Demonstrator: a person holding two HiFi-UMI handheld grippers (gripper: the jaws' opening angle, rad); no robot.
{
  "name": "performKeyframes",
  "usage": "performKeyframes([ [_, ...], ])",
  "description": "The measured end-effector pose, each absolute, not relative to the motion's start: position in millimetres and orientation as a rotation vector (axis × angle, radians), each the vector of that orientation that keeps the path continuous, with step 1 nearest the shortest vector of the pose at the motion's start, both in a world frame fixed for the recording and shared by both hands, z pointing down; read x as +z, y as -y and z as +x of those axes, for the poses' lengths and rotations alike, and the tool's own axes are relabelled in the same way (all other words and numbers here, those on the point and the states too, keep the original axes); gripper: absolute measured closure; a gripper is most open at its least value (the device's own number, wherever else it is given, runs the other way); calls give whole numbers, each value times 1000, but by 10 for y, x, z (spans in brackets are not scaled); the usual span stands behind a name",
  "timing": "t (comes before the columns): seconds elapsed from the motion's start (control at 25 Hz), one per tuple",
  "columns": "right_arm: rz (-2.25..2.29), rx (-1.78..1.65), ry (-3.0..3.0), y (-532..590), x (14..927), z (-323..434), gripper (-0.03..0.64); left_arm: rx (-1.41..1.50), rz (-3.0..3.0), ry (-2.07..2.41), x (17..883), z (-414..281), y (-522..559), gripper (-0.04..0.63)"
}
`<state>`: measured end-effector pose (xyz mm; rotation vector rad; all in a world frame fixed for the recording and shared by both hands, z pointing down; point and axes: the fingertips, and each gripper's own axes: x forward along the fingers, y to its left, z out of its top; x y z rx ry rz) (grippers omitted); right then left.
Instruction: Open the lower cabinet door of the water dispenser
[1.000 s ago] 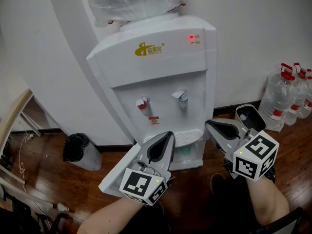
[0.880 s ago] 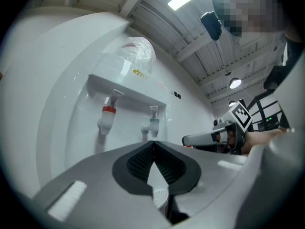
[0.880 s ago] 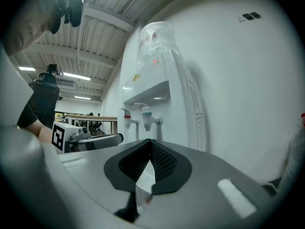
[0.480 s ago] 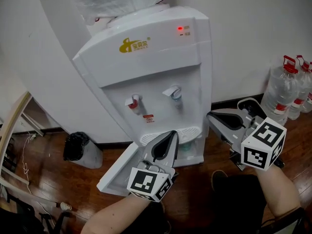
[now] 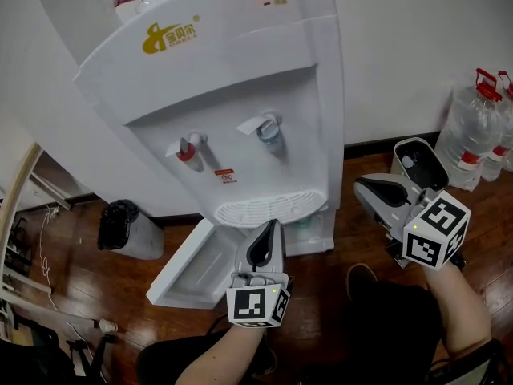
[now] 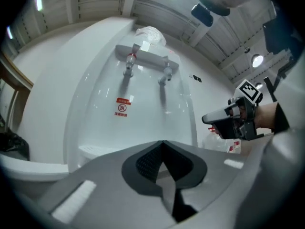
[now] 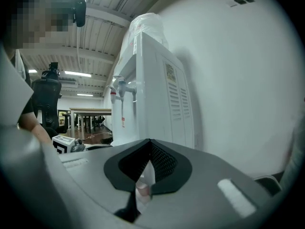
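Lower cabinet door (image 5: 188,267) of the water dispenser (image 5: 240,95) already hangs swung out to the left, so looks basically done. Left gripper (image 5: 268,229) sits just in front of the base, jaws just easing apart, nothing between them. Right gripper (image 7: 149,144) waits off to the side, slightly parted and empty.

The water dispenser (image 5: 240,79) runs out of frame at twelve o'clock. At six o'clock, the left gripper (image 5: 271,226) hides much of its lower cabinet opening. The water jugs (image 5: 481,127) are cut off at three o'clock. Print on the red sticker (image 5: 227,176) is too small to read.
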<state>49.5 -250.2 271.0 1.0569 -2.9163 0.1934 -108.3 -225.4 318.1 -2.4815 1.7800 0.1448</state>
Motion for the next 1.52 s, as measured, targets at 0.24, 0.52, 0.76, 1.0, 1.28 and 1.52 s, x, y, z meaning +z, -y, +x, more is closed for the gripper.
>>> performKeyframes([
  [0.24,1026,185,2910,2525,2938,474,614,142,-2416,-1749,3120,-1097,2157,505],
  [0.52,1016,186,2909,2470,2962,406,614,62,-2468,-1773,3412,-1055,2156,505],
  [0.76,998,213,2910,2426,3087,348,614,24,-2496,-1766,3557,-975,2149,505],
  [1.0,978,235,2915,2390,3273,324,614,-30,-2505,-1826,3828,-1010,2213,505],
  [1.28,961,206,2919,2398,3349,320,614,-105,-2511,-1868,4256,-1056,2319,505],
  [1.52,946,243,2894,2367,3624,341,614,-170,-2509,-1965,4627,-1118,2395,505],
])
